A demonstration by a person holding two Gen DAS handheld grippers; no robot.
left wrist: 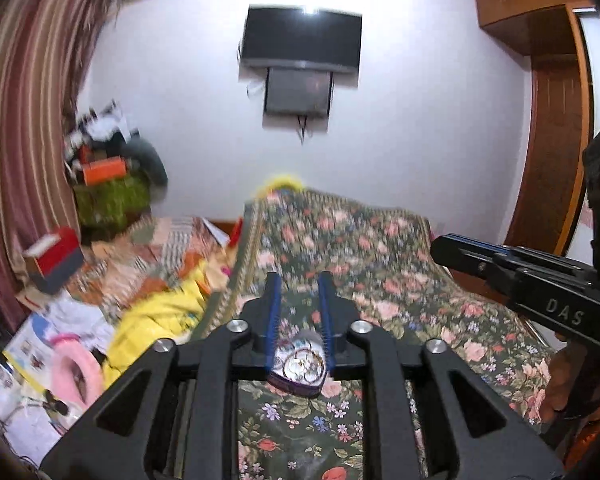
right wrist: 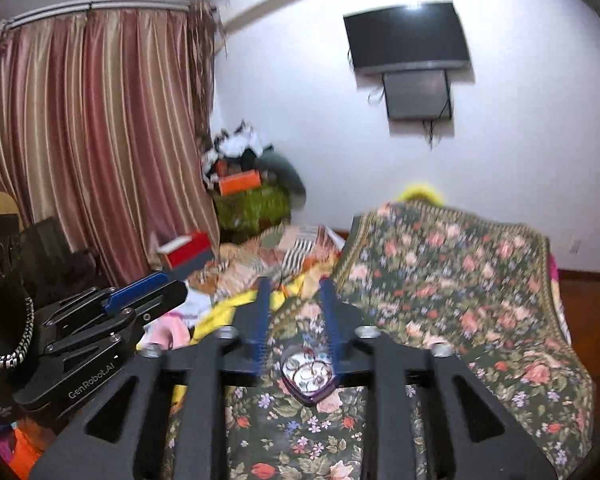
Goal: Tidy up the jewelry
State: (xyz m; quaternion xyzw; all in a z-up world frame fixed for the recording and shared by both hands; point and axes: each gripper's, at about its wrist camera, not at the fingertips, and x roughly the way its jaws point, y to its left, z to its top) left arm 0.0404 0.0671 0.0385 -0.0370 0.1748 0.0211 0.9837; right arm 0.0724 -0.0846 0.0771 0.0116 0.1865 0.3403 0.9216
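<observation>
A small heart-shaped purple tin (left wrist: 299, 368) with rings and chains inside lies open on the floral blanket (left wrist: 380, 264). It also shows in the right wrist view (right wrist: 309, 376). My left gripper (left wrist: 300, 280) hangs above and just behind the tin, jaws open a little, nothing between them. My right gripper (right wrist: 294, 284) is likewise open and empty over the tin. Each gripper shows at the edge of the other's view: the right one (left wrist: 500, 264) and the left one (right wrist: 140, 292).
The floral blanket (right wrist: 440, 272) covers a raised surface. To the left lie yellow cloth (left wrist: 160, 320), papers, a pink fluffy item (left wrist: 76, 368) and a red box (left wrist: 54, 256). Striped curtains (right wrist: 92, 140) hang left; a TV (left wrist: 300, 40) is on the wall.
</observation>
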